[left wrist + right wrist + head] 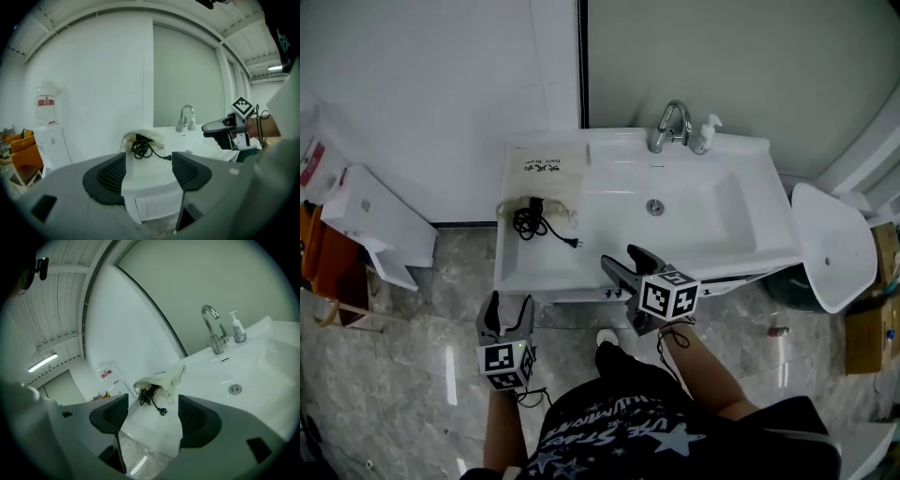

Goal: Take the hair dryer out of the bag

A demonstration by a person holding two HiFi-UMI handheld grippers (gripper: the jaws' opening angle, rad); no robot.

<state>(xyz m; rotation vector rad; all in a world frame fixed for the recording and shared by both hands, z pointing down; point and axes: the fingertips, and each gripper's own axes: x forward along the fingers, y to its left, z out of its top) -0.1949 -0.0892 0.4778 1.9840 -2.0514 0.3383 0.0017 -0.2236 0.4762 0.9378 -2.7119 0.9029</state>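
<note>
Cream cloth bag (546, 178) on white sink counter (525, 267), black coiled cord (532, 222) spilling from mouth. My left gripper (509, 314) and right gripper (619, 258) both spread, empty.

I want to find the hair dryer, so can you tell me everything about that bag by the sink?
The bag is a pale cream cloth pouch, soft and wrinkled. It lies flat on the white counter, left of the basin. Small black print marks its far end, near the wall. Its mouth faces the person and sags open. A coiled black cord spills out, with its plug resting on the counter. I cannot make out the dryer itself.
</note>
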